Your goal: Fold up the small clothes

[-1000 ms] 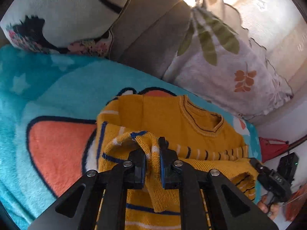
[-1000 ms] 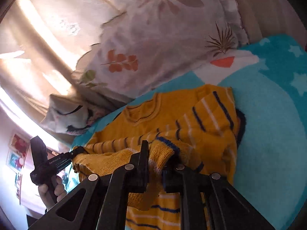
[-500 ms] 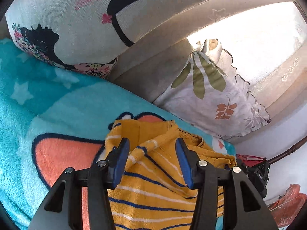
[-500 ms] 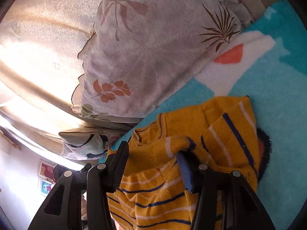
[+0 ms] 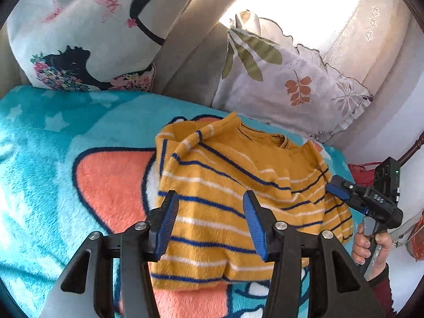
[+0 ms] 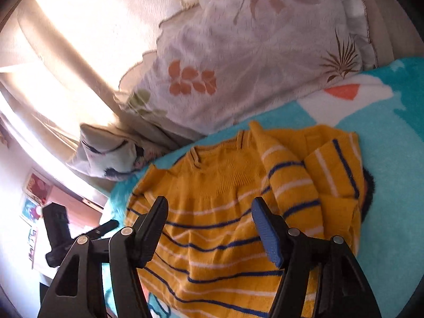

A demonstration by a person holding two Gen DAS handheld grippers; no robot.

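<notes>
A small mustard-yellow knit sweater (image 5: 225, 185) with blue and white stripes lies on a turquoise blanket (image 5: 53, 159), its lower half folded up over the chest. In the right wrist view the sweater (image 6: 225, 225) shows its neckline and a folded sleeve on the right. My left gripper (image 5: 210, 212) is open and empty, just above the sweater's near fold. My right gripper (image 6: 209, 220) is open and empty over the sweater; it also shows in the left wrist view (image 5: 341, 188) at the sweater's right edge, held by a hand.
A white pillow (image 5: 84, 31) with a black silhouette print leans at the back left. A leaf-print pillow (image 5: 286, 84) leans at the back right, also in the right wrist view (image 6: 251, 53). The blanket (image 6: 392, 159) has an orange and white cartoon print.
Both grippers were shut on the sweater's hem and carried it up over the body. They have opened, let it go and pulled back. The sweater now lies folded.
</notes>
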